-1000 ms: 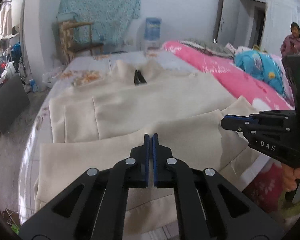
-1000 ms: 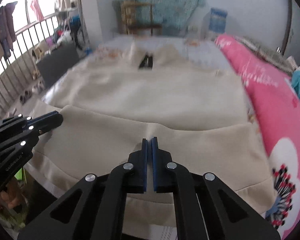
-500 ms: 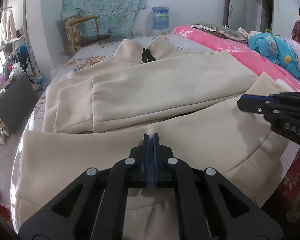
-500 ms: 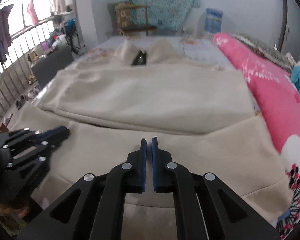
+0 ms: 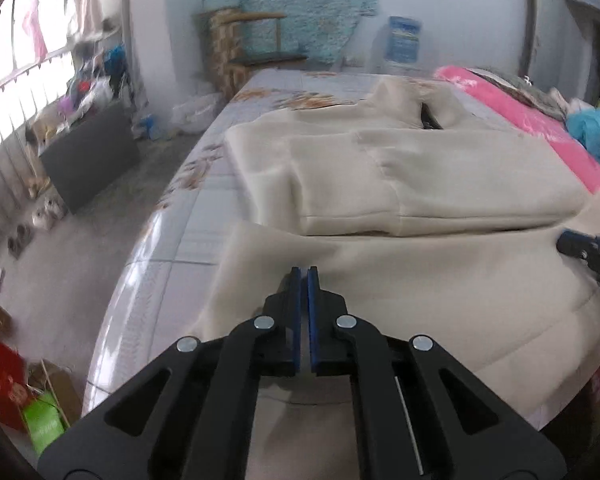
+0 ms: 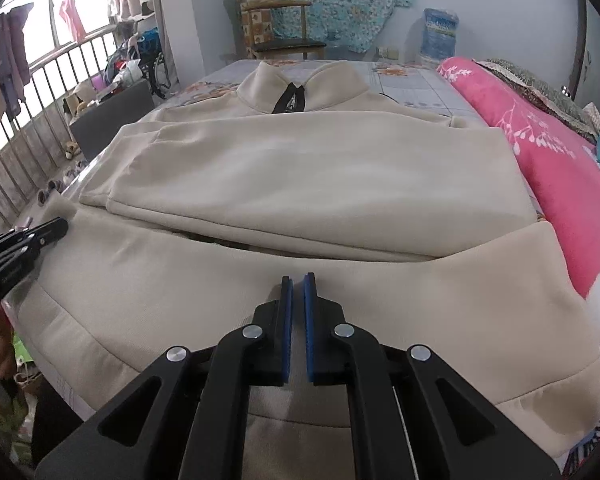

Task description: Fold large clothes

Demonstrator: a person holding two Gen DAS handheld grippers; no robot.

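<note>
A large cream garment (image 5: pixel 440 176) lies flat on the bed, collar (image 6: pixel 300 88) at the far end and sleeves folded across the body. Its lower part and hem (image 6: pixel 140 312) spread toward me. My left gripper (image 5: pixel 304 270) is shut, tips just over the lower part near its left edge, with no cloth showing between the pads. My right gripper (image 6: pixel 297 277) is shut over the middle of the lower part, its pads a sliver apart and nothing pinched. Each gripper shows in the other's view: the right gripper (image 5: pixel 588 256) and the left gripper (image 6: pixel 24 244).
The bed's patterned sheet (image 5: pixel 188 216) is bare left of the garment, then drops to the floor. A pink quilt (image 6: pixel 560 168) runs along the right side. A wooden chair (image 6: pixel 276 28), a water bottle (image 6: pixel 440 36) and a railing (image 6: pixel 28 92) stand beyond.
My left gripper has swung left and lower along the lower part, ending near its left edge. My right gripper has sunk closer to the cloth. Both stayed shut.
</note>
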